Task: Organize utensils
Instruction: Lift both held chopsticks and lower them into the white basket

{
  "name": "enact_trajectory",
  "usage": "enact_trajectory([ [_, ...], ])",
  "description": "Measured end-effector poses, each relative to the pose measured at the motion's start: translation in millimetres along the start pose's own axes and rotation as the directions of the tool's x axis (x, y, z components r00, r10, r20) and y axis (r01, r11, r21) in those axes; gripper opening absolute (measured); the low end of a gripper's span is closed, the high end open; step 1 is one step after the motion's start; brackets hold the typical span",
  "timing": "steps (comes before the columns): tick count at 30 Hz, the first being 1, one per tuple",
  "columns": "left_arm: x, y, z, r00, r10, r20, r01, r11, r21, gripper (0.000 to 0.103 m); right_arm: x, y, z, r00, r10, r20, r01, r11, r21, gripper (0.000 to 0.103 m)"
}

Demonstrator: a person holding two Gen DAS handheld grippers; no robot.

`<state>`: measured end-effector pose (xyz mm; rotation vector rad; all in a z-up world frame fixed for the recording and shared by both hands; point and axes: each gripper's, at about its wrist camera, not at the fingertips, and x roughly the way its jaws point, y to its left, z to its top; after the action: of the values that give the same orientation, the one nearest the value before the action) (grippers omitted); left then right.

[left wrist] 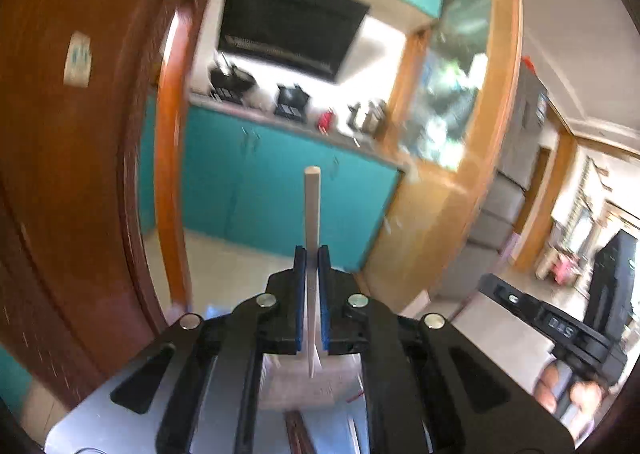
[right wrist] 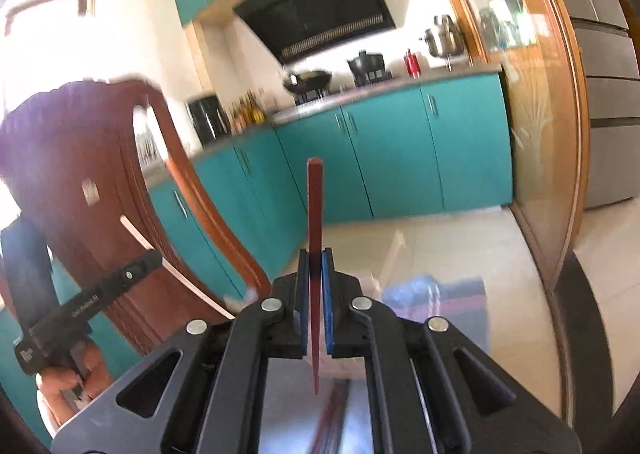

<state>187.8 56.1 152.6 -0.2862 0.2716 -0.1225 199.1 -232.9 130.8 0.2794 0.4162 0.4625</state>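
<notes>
My left gripper (left wrist: 312, 254) is shut on a white chopstick (left wrist: 312, 206) that sticks up and forward past its blue pads (left wrist: 324, 294). My right gripper (right wrist: 316, 256) is shut on a dark red chopstick (right wrist: 315, 206), which also points up beyond the fingertips. Both are held high, facing a kitchen. In the right wrist view the left gripper (right wrist: 156, 258) shows at the lower left with the white chopstick (right wrist: 136, 238) crossing it. The right gripper's body (left wrist: 560, 326) shows at the lower right of the left wrist view, with a hand (left wrist: 568, 394) under it. More red sticks (right wrist: 332, 414) lie blurred below.
A brown wooden chair back (left wrist: 72, 174) stands close on the left. Teal cabinets (right wrist: 380, 158) with a counter, a wok (right wrist: 308, 80), a pot (right wrist: 366, 64) and a black range hood (right wrist: 320, 10) lie ahead. A glass-panelled wooden partition (right wrist: 540, 134) and a grey fridge (right wrist: 608, 94) stand at the right.
</notes>
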Motion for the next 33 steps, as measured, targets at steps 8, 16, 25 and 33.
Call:
enact_trajectory([
  [8,68,7,-20,0.995,0.095,-0.012,-0.095,0.995,0.004,0.007,32,1,10,0.975,-0.142,0.168,0.148,0.989,-0.020,0.007],
  [16,84,4,-49,0.989,0.119,-0.088,-0.114,0.992,0.055,0.007,90,-9,-31,0.986,-0.166,0.004,0.166,0.983,-0.078,0.007],
  [25,57,7,-62,0.993,0.080,-0.089,-0.076,0.996,0.048,0.031,44,-10,-37,0.984,-0.170,0.056,0.174,0.983,-0.065,0.043],
  [33,32,6,-126,0.986,0.038,-0.163,-0.022,0.995,0.099,0.032,-3,-14,-63,0.958,-0.276,0.079,0.285,0.945,-0.163,0.044],
])
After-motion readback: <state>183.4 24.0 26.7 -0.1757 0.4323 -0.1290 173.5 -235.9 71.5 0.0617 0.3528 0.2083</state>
